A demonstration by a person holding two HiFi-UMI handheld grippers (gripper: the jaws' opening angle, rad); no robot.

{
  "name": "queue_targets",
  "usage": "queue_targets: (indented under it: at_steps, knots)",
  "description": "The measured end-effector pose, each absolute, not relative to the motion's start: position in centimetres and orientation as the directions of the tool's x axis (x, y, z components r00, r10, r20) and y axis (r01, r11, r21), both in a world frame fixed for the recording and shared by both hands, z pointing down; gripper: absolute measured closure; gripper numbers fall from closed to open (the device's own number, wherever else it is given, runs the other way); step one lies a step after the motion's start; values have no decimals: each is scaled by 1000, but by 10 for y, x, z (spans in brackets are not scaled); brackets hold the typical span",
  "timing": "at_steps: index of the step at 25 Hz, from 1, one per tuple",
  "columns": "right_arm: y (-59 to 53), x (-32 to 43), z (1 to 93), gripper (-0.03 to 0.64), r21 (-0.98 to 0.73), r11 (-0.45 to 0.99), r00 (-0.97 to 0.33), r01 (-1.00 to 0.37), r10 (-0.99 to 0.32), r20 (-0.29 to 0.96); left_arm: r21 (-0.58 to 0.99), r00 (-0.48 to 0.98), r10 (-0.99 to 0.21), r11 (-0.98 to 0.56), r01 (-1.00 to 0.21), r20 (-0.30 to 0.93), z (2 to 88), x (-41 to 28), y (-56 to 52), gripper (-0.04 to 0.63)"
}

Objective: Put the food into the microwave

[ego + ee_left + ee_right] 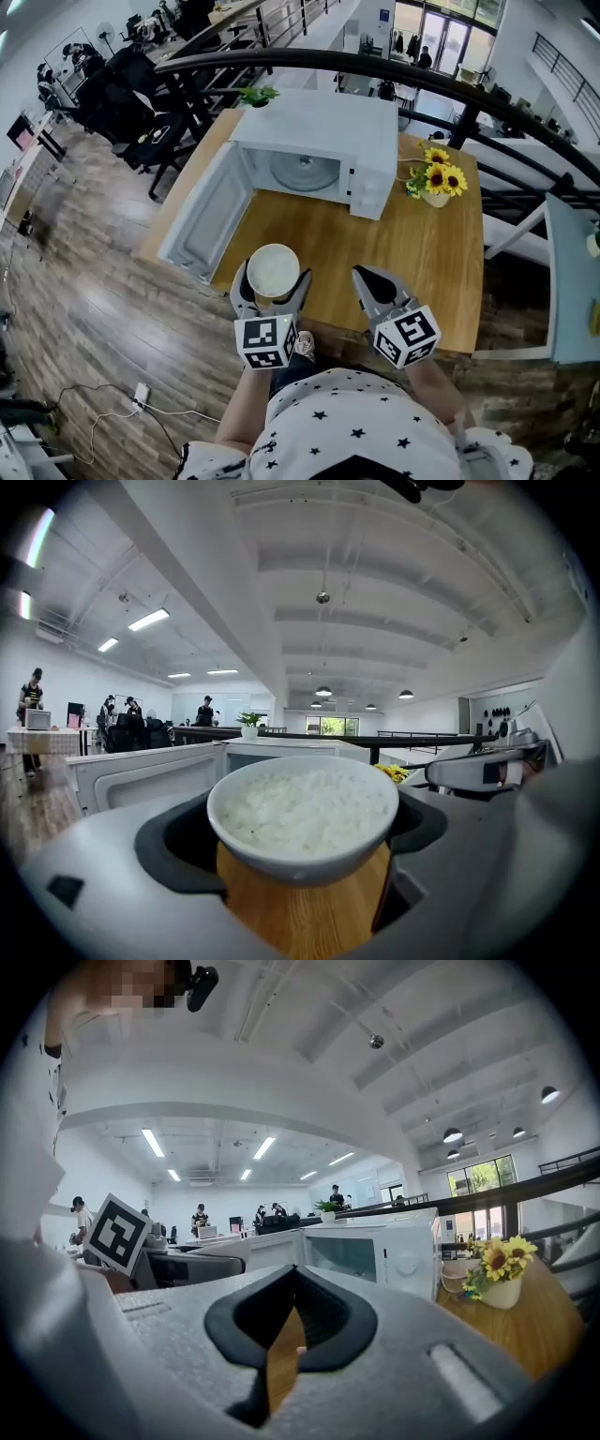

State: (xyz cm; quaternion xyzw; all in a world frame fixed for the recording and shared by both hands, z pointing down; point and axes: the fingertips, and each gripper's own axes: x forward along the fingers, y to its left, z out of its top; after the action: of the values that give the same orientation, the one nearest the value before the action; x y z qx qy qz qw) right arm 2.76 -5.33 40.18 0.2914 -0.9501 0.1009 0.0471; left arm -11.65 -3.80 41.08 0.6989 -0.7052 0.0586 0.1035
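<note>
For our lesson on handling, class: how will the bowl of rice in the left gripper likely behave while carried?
The white bowl looks glazed and rigid, so probably slippery and breakable if dropped. Rice fills it near the rim, so likely heavy for its size; tilting could spill grains.

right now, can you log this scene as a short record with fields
food: white ceramic bowl of cooked rice, at the table's near edge
left claw: shut on the bowl
right claw: shut, empty, beside the left one
microwave: white box-shaped microwave oven, door swung open to the person's left, glass turntable bare
table: light wooden table
other: small pot of yellow sunflowers right of the microwave
</note>
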Motion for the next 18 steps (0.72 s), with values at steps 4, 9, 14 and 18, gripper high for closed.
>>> queue_targets:
  at_steps: [4, 9, 14, 18]
  knots:
    - [-74, 2, 400, 612, -165, 793, -810, -587, -569, 145, 58, 36, -972, -23, -998, 234, 412, -138, -62, 97]
    - [-97, -22, 407, 612, -167, 766, -783, -621, -604, 145, 60, 78, -968, -65, -996, 237, 421, -163, -93, 97]
    - [-112, -40, 417, 612, -170, 736, -756, -655, -637, 152, 59, 125, -963, -114, -992, 240, 428, -178, -115, 97]
    - [-123, -51, 419, 612, -168, 716, -735, -678, -660, 153, 60, 160, -958, -149, -987, 239, 432, -188, -132, 97]
